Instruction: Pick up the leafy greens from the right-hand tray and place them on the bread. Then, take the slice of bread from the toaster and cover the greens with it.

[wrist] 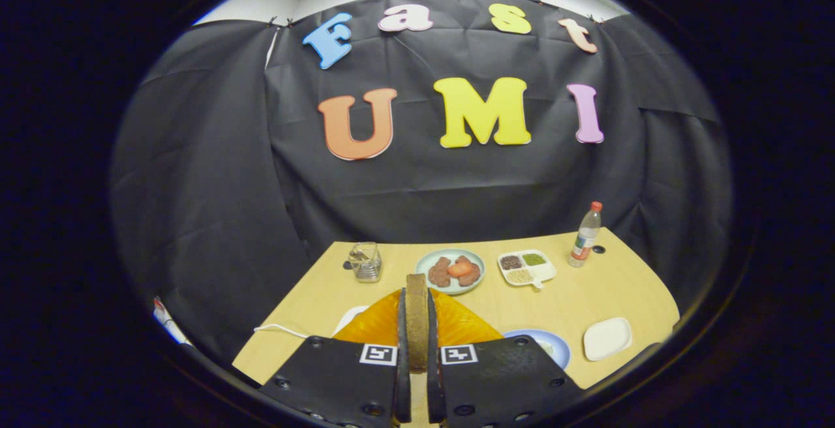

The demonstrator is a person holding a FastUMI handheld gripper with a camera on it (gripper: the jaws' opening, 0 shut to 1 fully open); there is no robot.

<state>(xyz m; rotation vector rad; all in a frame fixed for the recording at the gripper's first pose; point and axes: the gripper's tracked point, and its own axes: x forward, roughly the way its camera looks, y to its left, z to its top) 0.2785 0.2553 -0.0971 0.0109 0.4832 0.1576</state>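
Note:
My gripper (416, 294) is shut on a brown slice of bread (416, 323), which stands upright and edge-on between the two fingers (402, 350). The slice rises a little past the fingertips. Right behind the fingers sits the orange toaster (464, 327), its lower part hidden by the gripper body. To the right of the fingers a blue plate (556, 348) peeks out with something pale on it, mostly hidden. Further right lies a small white tray (607, 338).
On the wooden table (587, 291), beyond the toaster, stand a plate of brown patties with a red slice (450, 271), a white compartment dish of seeds (526, 267), a clear bottle with a red cap (585, 235) and a glass jar (366, 261). A white cable (280, 330) runs left.

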